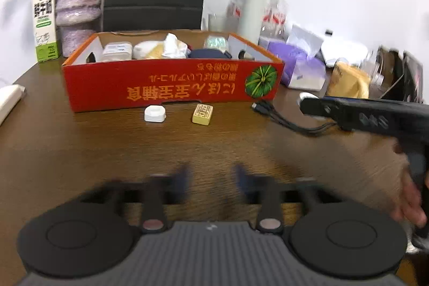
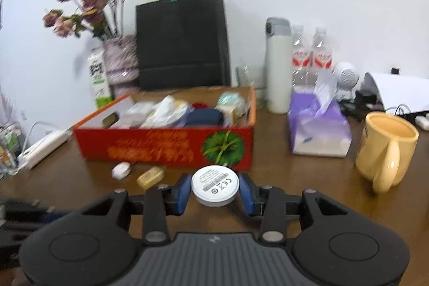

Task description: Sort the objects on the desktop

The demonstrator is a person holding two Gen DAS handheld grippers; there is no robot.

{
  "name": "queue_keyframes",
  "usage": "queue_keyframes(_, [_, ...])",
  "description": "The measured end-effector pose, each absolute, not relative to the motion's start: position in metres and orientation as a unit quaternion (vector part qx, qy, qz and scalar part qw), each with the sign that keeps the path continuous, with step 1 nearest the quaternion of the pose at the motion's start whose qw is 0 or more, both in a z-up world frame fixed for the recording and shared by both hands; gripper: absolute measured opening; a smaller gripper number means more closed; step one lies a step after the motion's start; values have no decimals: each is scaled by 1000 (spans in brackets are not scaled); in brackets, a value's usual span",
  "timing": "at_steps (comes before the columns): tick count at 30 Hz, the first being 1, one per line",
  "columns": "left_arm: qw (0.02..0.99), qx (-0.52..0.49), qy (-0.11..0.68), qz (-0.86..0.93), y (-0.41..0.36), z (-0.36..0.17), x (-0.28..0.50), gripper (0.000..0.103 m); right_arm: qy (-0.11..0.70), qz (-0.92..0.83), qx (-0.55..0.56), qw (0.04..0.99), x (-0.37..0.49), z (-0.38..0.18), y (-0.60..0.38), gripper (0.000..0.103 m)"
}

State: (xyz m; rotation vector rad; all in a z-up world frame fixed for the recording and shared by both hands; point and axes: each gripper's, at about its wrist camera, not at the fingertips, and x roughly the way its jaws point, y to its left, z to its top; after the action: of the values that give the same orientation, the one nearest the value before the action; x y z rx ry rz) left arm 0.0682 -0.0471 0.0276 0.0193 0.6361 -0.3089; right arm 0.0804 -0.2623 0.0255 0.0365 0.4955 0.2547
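Observation:
A red cardboard box [image 1: 171, 87] [image 2: 163, 145] holding several small items stands at the middle of the brown table. In front of it lie a small white case [image 1: 155, 113] [image 2: 121, 170] and a yellow block [image 1: 203, 113] [image 2: 150, 177]. My left gripper [image 1: 213, 177] is open over bare table, nothing between its blue fingers. My right gripper [image 2: 215, 190] is shut on a white round puck [image 2: 215, 189] with a label on its face, held above the table before the box. In the left wrist view the right gripper's black body [image 1: 375, 119] reaches in from the right.
A black cable [image 1: 284, 119] lies right of the box. A purple tissue pack [image 2: 319, 125], yellow mug [image 2: 386, 149], white flask [image 2: 277, 66], bottles, black paper bag [image 2: 182, 42], vase of dried flowers [image 2: 120, 60], milk carton [image 1: 45, 23] and white power strip [image 2: 43, 148] ring the table.

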Motion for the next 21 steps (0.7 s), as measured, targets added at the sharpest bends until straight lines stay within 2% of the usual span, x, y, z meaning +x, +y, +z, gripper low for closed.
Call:
queue_keyframes(1, [942, 17, 301, -147, -52, 29, 73, 70, 246, 128, 17, 961, 76, 24, -260, 38])
queue_keyframes(4, [947, 52, 281, -148, -66, 33, 105, 66, 252, 131, 23, 959, 65, 21, -259, 38])
queue_keyframes(5, [947, 59, 282, -141, -69, 33, 119, 59, 254, 131, 28, 958, 62, 19, -260, 38])
queue_keyframes(8, [947, 65, 291, -115, -81, 30, 155, 46, 257, 130, 49, 956, 59, 13, -267, 38])
queue_keyframes(9, [946, 64, 297, -115, -83, 28, 163, 45, 258, 133, 58, 955, 59, 11, -271, 38])
queue_keyframes(11, [940, 57, 315, -122, -85, 22, 176, 35, 262, 136, 72, 953, 60, 7, -274, 38])
queue_keyframes(12, [937, 42, 324, -124, -83, 18, 181, 35, 264, 137, 72, 952, 60, 6, -274, 38])
queue_keyframes(14, [937, 30, 326, -120, -79, 15, 180, 21, 269, 140, 61, 951, 61, 3, -269, 38])
queue_keyframes(21, [945, 6, 304, -121, -60, 30, 121, 21, 248, 146, 17, 958, 50, 5, -252, 38])
